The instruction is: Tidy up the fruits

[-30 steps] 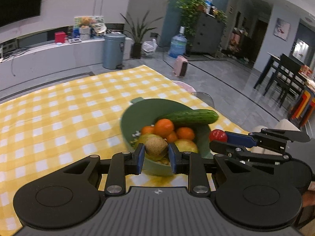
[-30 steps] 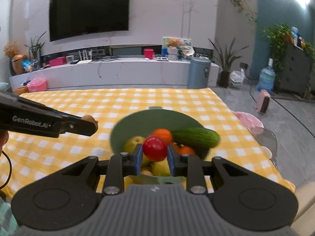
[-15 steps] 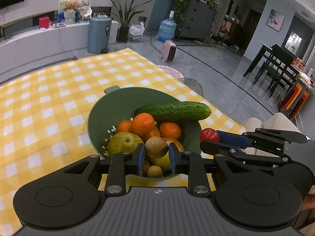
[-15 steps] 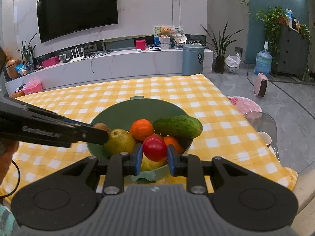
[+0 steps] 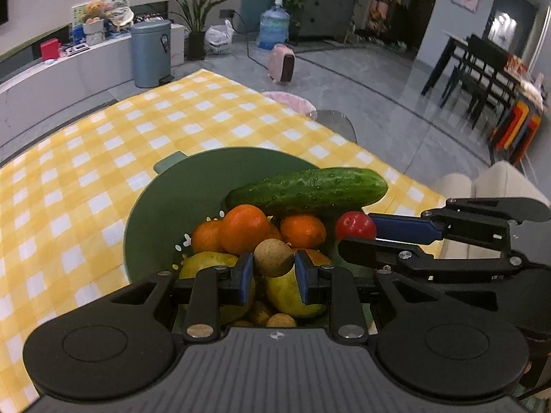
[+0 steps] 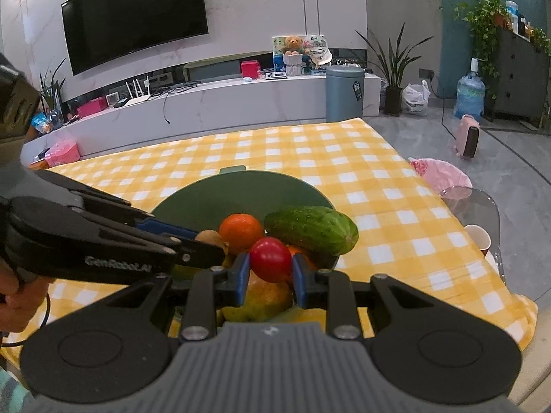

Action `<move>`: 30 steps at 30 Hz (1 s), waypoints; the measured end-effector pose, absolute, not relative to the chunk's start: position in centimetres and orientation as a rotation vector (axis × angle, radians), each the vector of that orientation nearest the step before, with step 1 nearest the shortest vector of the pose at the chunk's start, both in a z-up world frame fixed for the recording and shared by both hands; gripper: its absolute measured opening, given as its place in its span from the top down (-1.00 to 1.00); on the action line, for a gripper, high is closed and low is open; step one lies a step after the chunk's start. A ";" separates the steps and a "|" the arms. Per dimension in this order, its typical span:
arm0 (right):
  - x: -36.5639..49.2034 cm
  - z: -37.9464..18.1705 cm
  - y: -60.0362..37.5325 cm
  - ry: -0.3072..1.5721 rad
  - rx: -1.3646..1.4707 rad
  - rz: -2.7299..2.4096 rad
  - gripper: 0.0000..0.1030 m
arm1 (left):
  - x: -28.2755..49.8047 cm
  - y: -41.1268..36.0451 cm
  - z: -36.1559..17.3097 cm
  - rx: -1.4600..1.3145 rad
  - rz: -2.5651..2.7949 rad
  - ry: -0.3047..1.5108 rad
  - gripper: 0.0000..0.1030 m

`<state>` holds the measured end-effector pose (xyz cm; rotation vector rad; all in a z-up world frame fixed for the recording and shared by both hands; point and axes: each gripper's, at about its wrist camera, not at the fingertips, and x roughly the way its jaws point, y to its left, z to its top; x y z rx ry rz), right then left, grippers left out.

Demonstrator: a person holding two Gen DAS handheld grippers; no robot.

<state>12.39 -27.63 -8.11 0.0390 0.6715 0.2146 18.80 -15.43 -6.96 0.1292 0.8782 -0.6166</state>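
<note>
Two fruits gripped above the green bowl [image 5: 162,206]: kiwi [image 5: 273,257] clamped in left gripper [image 5: 273,277], red tomato [image 6: 270,259] clamped in right gripper [image 6: 270,277]. Best lowered into gaps beside the cucumber [image 5: 310,187], released gently

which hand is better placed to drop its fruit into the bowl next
Probably left. The left tool holds its kiwi directly over the pile in the green bowl. The right tool holds a red tomato nearer the bowl's rim beside the cucumber.
</note>
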 end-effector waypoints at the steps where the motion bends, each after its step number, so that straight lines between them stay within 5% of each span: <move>1: 12.6 -8.2 -27.6 0.675 0.038 0.216 0.56 | 18.9 -15.6 -7.1 0.141 -0.619 0.882 0.43; 12: 13.6 -9.2 -27.9 0.695 0.047 0.221 0.56 | 20.2 -16.6 -8.3 0.188 -0.639 0.919 0.43; 30: 15.2 -9.5 -28.0 0.701 0.159 0.196 0.56 | 18.8 -13.2 -6.2 0.123 -0.615 0.877 0.01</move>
